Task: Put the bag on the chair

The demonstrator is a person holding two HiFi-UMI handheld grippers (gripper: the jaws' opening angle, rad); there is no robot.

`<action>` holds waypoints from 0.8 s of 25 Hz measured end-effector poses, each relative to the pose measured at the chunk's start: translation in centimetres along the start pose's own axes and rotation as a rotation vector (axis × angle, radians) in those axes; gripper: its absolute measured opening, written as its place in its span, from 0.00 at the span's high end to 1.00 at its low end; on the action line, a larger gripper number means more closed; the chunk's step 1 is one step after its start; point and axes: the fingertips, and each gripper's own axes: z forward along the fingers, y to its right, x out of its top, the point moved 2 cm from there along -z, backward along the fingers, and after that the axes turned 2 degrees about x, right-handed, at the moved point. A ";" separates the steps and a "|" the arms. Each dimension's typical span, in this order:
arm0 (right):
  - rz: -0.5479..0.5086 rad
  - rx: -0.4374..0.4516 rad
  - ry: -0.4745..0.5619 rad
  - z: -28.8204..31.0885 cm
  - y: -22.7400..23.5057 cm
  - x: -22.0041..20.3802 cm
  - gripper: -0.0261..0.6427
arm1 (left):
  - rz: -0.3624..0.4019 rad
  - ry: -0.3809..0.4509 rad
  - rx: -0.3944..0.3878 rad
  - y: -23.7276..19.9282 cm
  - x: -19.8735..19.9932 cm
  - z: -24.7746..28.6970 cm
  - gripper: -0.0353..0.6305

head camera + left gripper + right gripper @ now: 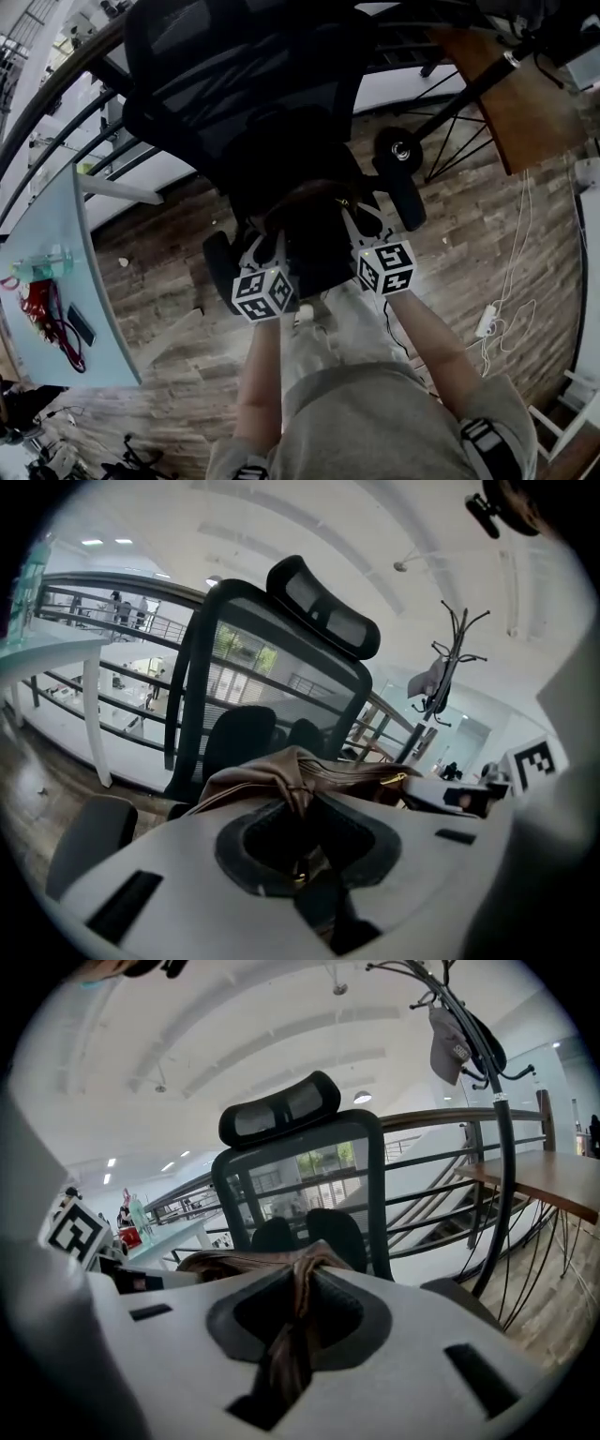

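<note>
**A:** Grip check. Your left gripper (300, 808) has its fingers (187, 855) almost pressed together. They pinch a gathered fold at the top edge of the tan bag (272, 772).

**B:** Same on your right gripper (298, 1302). It is closed on a strap-like strip of the bag, which runs down through the slot between the fingers.

**A:** Position. In the head view the bag hangs between your two grippers, in front of the backrest of the chair (244, 75) and over the seat, between the armrests. Whether its base touches the seat cannot be told; the body is too dark there.

**B:** Handling, as a judgement: soft, leather-like stuff. It bunches and creases where you pinch it, so expect sag and folding, not a stiff shell. Weight probably modest, shared across two holds.

**A:** The surface looks smooth, so a thin pinch may slip. Top edge at either end is the sensible place to hold. A small gold fitting (398, 780) sits near your left hold; avoid clamping on it.

**B:** Likely to slump once released, so let the seat carry it first.
</note>
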 end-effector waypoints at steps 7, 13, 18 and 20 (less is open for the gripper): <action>0.019 0.004 -0.067 4.6 1.8 -3.8 0.90 | 0.001 -0.044 0.038 -3.3 -2.6 4.2 0.88; 0.044 -0.018 -0.114 7.4 3.0 -6.4 0.90 | -0.006 -0.103 0.063 -5.5 -5.0 6.7 0.88; 0.048 -0.034 -0.153 8.9 4.0 -8.2 0.90 | -0.017 -0.152 0.089 -6.7 -6.9 8.5 0.88; 0.052 -0.040 -0.168 9.2 4.3 -9.0 0.90 | -0.022 -0.169 0.097 -7.1 -7.6 9.0 0.88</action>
